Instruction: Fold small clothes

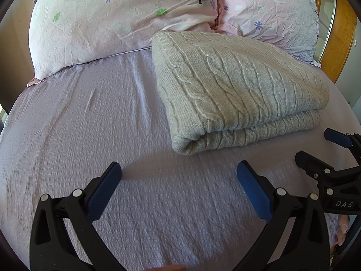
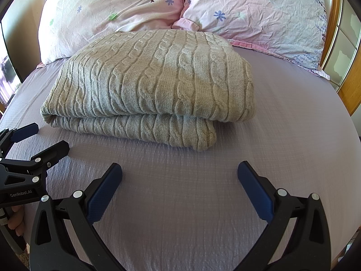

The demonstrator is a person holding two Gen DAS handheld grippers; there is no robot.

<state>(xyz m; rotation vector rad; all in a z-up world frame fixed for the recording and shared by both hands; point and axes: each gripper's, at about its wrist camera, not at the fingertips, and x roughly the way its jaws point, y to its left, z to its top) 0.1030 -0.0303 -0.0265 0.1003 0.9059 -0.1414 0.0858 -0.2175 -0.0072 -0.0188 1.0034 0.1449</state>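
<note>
A beige cable-knit sweater lies folded in a thick rectangle on the lilac bed sheet; it also shows in the right wrist view. My left gripper is open and empty, low over the sheet, in front of the sweater's left corner. My right gripper is open and empty, in front of the sweater's near fold. Each gripper shows in the other's view: the right gripper at the right edge, the left gripper at the left edge, both apart from the sweater.
Two pink flowered pillows lean at the head of the bed behind the sweater. A wooden headboard frame stands at the right. Bare sheet lies around the sweater.
</note>
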